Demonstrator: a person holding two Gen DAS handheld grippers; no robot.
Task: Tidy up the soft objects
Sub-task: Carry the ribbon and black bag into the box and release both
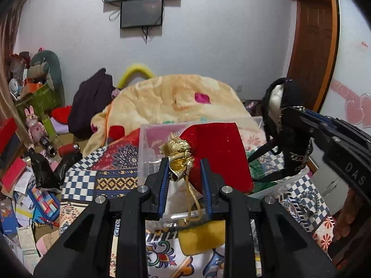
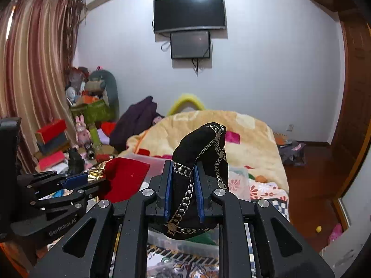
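My left gripper (image 1: 184, 168) is shut on the gold gathered neck of a red velvet pouch (image 1: 220, 153), held above a clear plastic box (image 1: 148, 143); its gold cord hangs down between the fingers. The same pouch (image 2: 125, 176) and the left gripper (image 2: 92, 177) show at the left of the right wrist view. My right gripper (image 2: 183, 173) is shut on a black fabric item with silver chain trim (image 2: 204, 143), held up over the bed. In the left wrist view that black item (image 1: 289, 125) hangs at the right from the right gripper (image 1: 293, 113).
A patterned checked blanket (image 1: 78, 185) covers the bed, with a beige fleece blanket (image 1: 167, 97) heaped behind. A yellow item (image 1: 201, 236) lies below the box. A dark garment (image 1: 92, 102), toys and boxes (image 1: 34, 92) crowd the left. A door (image 1: 310, 53) is right.
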